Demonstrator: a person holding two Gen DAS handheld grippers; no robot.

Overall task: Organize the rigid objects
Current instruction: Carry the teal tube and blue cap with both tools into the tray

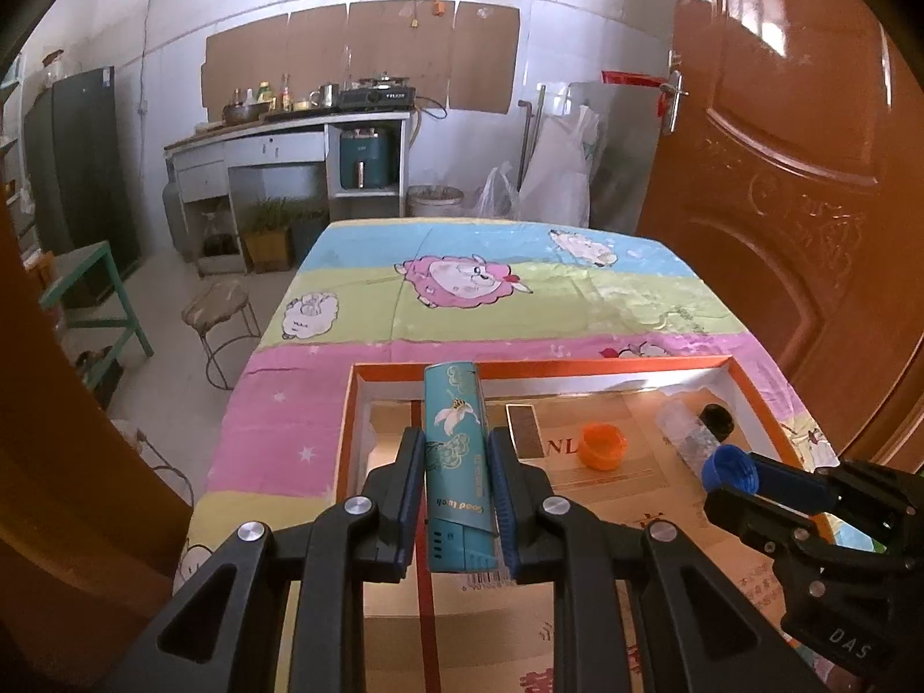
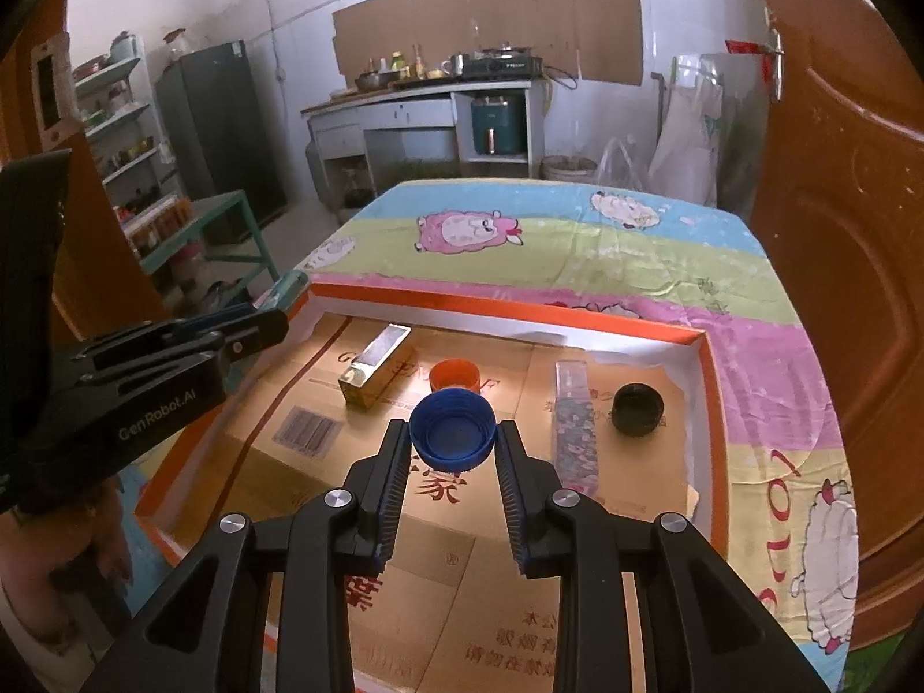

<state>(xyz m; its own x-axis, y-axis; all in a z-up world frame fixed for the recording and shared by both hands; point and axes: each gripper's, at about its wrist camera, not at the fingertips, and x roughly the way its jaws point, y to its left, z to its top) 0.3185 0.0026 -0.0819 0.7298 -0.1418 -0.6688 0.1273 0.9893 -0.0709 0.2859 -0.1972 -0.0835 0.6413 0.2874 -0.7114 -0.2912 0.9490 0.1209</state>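
Left wrist view: my left gripper (image 1: pixel 453 491) clamps a teal tube (image 1: pixel 456 462) above the orange-rimmed tray (image 1: pixel 762 398) on the desk (image 1: pixel 358 300). Right wrist view: my right gripper (image 2: pixel 452 433) grasps a blue cap (image 2: pixel 452 429) over the tray's cardboard, near an orange cap (image 2: pixel 455 375).

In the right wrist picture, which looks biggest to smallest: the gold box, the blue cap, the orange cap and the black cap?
1. Gold box.
2. Blue cap, though it sits nearest the camera, which inflates it.
3. Orange cap and black cap look alike; the blue cap partly hides the orange one.
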